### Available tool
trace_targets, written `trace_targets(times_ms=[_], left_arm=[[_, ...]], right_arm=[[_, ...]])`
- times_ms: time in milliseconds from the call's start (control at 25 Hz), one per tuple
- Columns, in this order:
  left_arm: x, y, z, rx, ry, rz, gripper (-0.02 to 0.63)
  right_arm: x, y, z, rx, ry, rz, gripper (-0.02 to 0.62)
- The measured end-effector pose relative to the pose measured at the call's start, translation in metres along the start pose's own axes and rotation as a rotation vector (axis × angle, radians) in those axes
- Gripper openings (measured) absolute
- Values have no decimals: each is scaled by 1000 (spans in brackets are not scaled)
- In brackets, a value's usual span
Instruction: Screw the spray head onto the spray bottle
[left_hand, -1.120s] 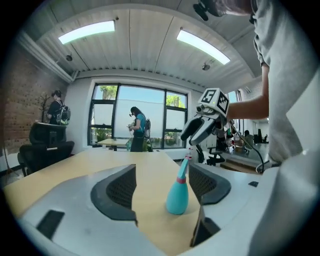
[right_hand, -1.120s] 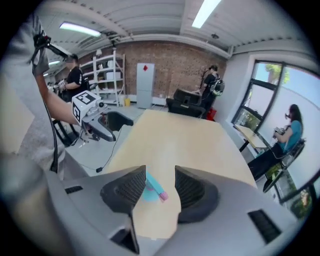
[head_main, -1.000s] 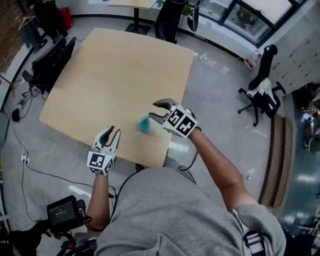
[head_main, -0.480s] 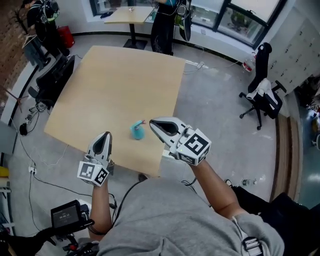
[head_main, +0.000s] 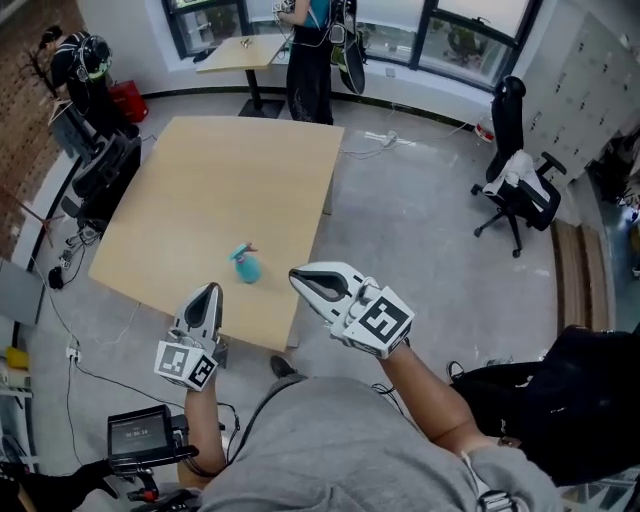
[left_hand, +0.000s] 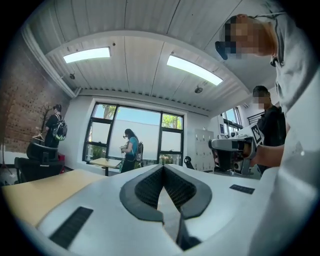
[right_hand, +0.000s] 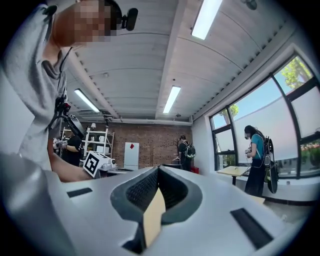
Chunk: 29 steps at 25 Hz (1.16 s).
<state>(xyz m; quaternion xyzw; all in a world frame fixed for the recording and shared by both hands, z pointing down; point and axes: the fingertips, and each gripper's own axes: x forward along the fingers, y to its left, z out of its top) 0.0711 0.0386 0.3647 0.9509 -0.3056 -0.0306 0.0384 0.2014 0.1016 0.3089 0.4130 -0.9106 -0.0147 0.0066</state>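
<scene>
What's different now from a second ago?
The right gripper has drawn away from the teal spray bottle, and the left gripper has drawn back too. Both sets of jaws, open before, are now shut and empty. The bottle stands where it was, near the edge of the table.

Grey short-sleeved T-shirt (head_main: 330, 450) fills the lower centre of the head view, with a black strap (head_main: 487, 493) and light buckle at lower right. Both the left gripper (head_main: 211, 292) and right gripper (head_main: 300, 280) have smooth white shells and black ribbed pads (left_hand: 145, 192). Each carries a white cube (head_main: 186, 365) with black square markers at its rear.
</scene>
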Motion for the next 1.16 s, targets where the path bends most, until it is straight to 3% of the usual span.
trace_targets(times_ms=[320,720,1160], left_arm=[[-26,-58,-3,13,-15,23,5],[-103,-85,12,50,-58,77,5],[-165,-75,33,72,-80,-63,5]], right_arm=[[-28,31,-8,-10,12,45,6],[-37,95,5,-33,20,96,6],[-25,162,15,-31,18,-27,6]])
